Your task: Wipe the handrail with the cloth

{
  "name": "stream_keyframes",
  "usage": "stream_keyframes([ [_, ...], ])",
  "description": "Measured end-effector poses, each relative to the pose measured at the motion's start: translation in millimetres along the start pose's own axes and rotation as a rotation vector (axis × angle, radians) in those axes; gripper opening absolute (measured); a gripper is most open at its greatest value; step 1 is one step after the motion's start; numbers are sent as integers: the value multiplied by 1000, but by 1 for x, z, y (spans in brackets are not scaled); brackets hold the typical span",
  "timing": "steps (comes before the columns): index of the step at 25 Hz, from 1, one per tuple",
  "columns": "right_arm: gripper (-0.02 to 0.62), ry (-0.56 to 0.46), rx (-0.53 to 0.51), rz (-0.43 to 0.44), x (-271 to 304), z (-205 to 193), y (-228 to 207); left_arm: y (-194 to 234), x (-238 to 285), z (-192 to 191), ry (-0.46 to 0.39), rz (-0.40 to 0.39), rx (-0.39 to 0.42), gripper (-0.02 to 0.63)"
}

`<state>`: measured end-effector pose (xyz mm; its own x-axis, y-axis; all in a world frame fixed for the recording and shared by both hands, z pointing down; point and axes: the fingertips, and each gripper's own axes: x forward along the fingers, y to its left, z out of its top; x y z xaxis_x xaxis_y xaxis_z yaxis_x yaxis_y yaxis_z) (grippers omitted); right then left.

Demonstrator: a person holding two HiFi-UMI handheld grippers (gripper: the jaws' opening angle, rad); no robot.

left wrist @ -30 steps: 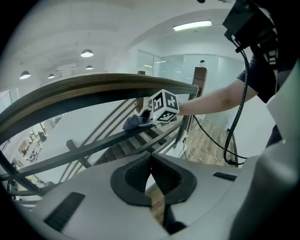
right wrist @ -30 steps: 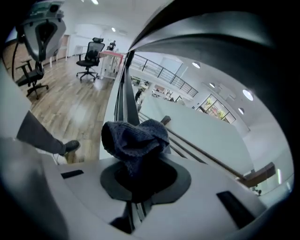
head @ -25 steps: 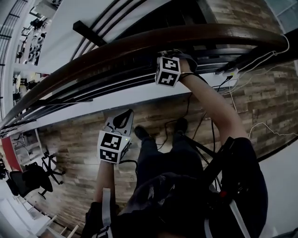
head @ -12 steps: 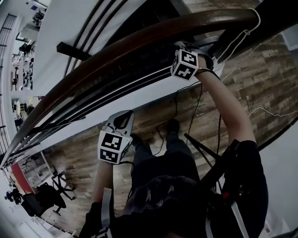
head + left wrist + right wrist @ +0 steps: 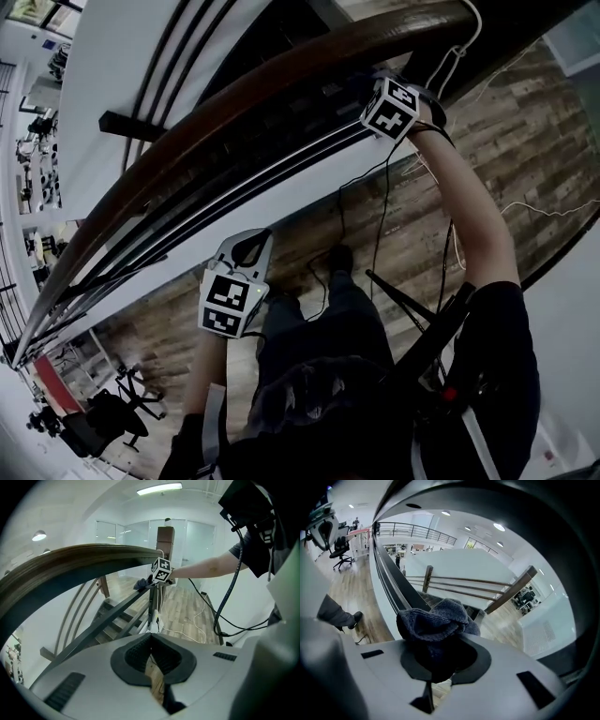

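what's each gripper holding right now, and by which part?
Right hand-held gripper is shut on the dark cloth, pinching a bunched-up fold; the rest bulges out past the jaws. Left hand-held gripper is shut on nothing.

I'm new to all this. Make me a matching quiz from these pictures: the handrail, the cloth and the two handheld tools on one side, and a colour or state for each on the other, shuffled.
1. handrail
2. cloth
3. left tool
4. right tool

A. shut and empty, held low
B. dark grey, bunched up
C. dark brown, curved
D. raised by the rail, clamped on something

Pairs: 1-C, 2-B, 3-A, 4-D
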<state>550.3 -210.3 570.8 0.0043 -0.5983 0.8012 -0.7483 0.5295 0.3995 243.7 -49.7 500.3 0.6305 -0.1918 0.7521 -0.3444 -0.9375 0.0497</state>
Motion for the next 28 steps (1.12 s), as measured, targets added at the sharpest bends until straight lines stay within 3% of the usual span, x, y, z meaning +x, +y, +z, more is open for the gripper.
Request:
stream_keyframes([
  [10, 37, 125, 84, -88, 3, -57, -54, 1, 2, 2, 33, -4, 12, 8],
  [16, 37, 153, 53, -148, -9, -57, -65, 1, -6, 2, 4, 23, -8, 8],
  [20, 37, 6, 41, -112, -43, -18, -31, -1, -11, 1, -18, 17, -15, 8],
  [25, 37, -162, 99, 153, -68, 48, 75, 10, -21, -6, -71, 14, -18, 8],
  [28, 37, -224, 45, 198, -98, 78, 136, 8, -52, -11, -138, 31, -7, 8],
])
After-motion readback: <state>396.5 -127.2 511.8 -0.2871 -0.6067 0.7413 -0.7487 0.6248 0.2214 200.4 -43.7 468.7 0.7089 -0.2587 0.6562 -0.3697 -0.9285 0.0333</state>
